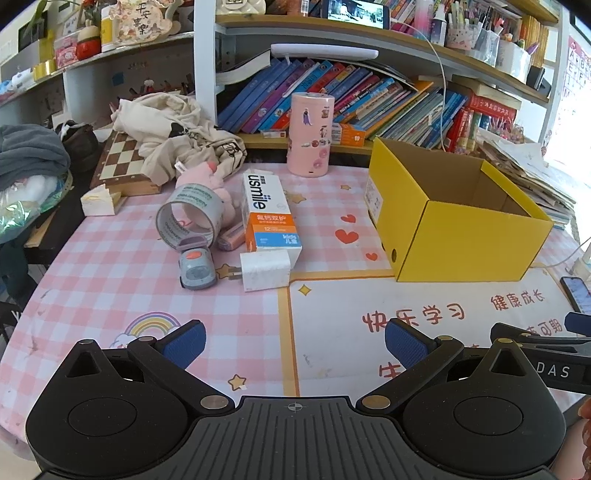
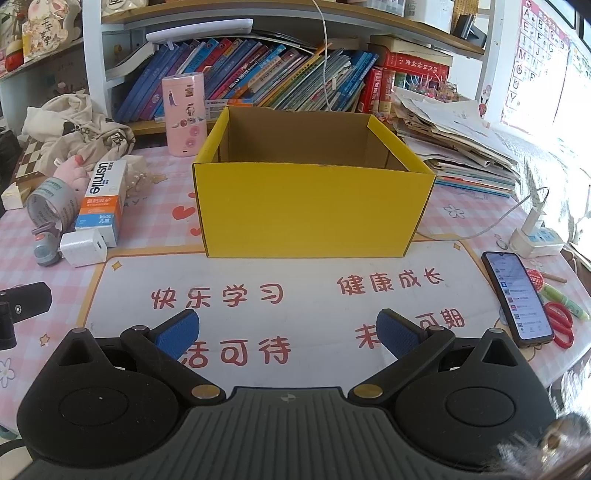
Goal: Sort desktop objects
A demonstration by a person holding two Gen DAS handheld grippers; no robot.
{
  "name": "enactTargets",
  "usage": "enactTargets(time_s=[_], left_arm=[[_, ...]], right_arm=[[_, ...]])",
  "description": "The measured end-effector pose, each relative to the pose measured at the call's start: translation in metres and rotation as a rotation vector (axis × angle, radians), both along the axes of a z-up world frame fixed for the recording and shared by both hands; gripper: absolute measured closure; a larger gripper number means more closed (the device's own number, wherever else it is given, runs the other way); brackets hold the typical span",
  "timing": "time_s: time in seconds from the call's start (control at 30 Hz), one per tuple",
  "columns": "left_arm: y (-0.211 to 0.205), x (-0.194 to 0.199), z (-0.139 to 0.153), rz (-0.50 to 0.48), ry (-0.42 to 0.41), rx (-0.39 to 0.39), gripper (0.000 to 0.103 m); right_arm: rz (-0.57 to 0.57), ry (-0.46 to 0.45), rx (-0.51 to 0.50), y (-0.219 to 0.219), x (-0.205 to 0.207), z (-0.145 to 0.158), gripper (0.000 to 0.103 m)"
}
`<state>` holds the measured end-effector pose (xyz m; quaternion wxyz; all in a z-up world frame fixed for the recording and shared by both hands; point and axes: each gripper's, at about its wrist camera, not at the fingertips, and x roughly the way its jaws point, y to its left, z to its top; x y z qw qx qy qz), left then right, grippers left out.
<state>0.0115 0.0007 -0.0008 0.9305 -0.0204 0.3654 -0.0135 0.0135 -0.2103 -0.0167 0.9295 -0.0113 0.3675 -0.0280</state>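
While both the left gripper (image 1: 295, 341) and right gripper (image 2: 288, 332) hang wide and empty over the near edge of the desk mat (image 2: 295, 369), sorting looks unstarted. Next, I judge, comes reaching left to the charger (image 1: 264, 270) and toothpaste carton (image 1: 268, 214), then the empty yellow box (image 2: 314, 210) mid-desk, below crowded bookshelves (image 2: 258, 74).

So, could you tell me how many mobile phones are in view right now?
2. One phone lies lit on the mat, right of the yellow box; another phone stands on the upper shelf, screen on. Others may be hidden among the clutter.
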Motion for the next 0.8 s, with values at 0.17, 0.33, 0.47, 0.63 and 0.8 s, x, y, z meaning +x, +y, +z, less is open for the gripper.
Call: enactTargets(time_s=[0.17,0.33,0.47,0.63,0.8], left_arm=[[-0.0007,0.0002,0.0005,-0.002,-0.002,0.003,0.0],[-0.0011,0.0008,0.0006,-0.004,-0.001,0.01,0.0],[-0.0004,0.0012,0.0004,-0.001,0.001,0.009,0.0],[0.0005,0.0017,-0.0004,-0.005,0.005,0.005,0.0],[0.0011,0.0027,-0.0007,-0.008,0.006,0.0,0.0]], right_arm=[[-0.002,-0.001,0.0,-0.0011,0.0001,-0.0002,0.0],[0.0,-0.001,0.0,-0.0011,0.0008,-0.0007,0.0],[0.001,-0.002,-0.001,-0.0012,0.0006,-0.0008,0.0],[0.0,-0.001,-0.003,0.0003,0.0011,-0.0002,0.0],[-0.001,-0.001,-0.003,0.0002,0.0009,0.0,0.0]])
